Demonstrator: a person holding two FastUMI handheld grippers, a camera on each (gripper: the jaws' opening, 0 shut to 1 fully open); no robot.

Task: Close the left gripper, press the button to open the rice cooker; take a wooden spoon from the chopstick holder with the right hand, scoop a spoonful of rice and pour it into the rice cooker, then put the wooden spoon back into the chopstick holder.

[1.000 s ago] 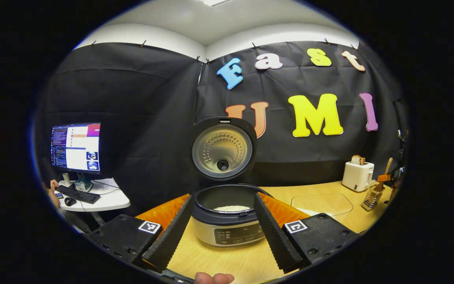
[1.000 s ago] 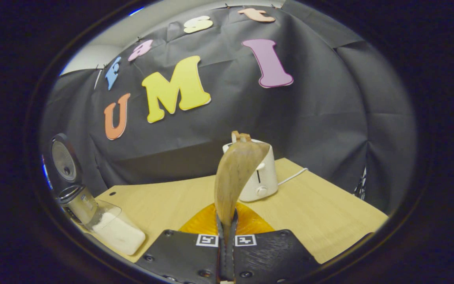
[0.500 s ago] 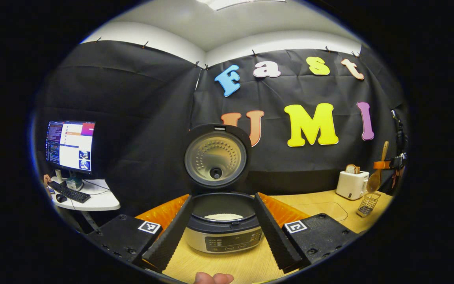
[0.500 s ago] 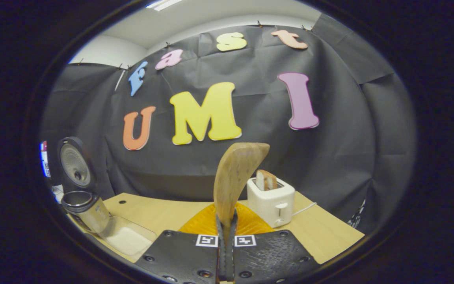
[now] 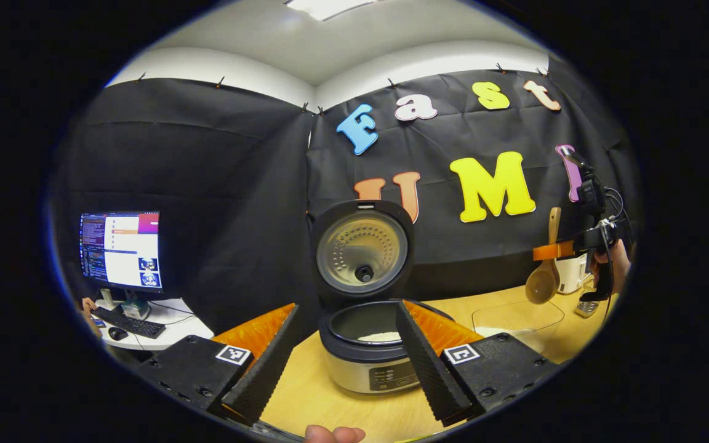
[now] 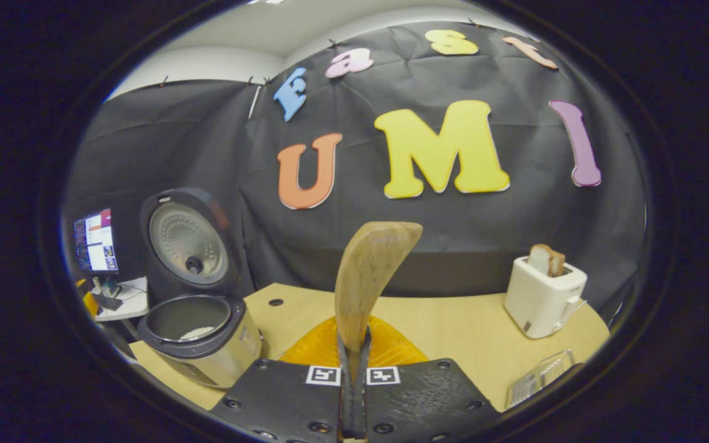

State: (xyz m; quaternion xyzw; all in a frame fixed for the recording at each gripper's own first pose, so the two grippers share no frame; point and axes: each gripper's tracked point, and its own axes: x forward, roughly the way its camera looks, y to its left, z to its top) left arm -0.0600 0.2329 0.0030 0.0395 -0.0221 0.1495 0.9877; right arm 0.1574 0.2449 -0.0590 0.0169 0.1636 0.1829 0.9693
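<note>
In the left gripper view, the left gripper (image 5: 345, 354) is being held with its two fingers (image 5: 262, 369) spread well apart, nothing being gripped between them, and the rice cooker (image 5: 370, 351) is being framed in the gap. The cooker is standing on the wooden table (image 5: 305, 394) with its lid (image 5: 364, 249) raised upright, and a low layer of white rice (image 5: 379, 336) is being shown in the inner pot. Farther off at the right of this view, the right gripper (image 5: 554, 251) is being carried by a hand (image 5: 613, 264) above the table, and the wooden spoon (image 5: 545, 271) is being held there upright with its bowl hanging downward, clear of the table. Behind the spoon, a white toaster (image 5: 573, 274) is being partly covered, and a clear container (image 5: 517, 317) is lying on the table below it. In the right gripper view, the right gripper (image 6: 353, 394) is being kept pressed together on the wooden spoon (image 6: 367, 277), whose broad end is rising ahead of the camera. The rice cooker (image 6: 200, 335) is being seen at the left with its lid (image 6: 188, 243) open, and the toaster (image 6: 542, 295), with bread in its slot, at the right. A monitor (image 5: 120, 249) on a side desk is being shown at far left.
</note>
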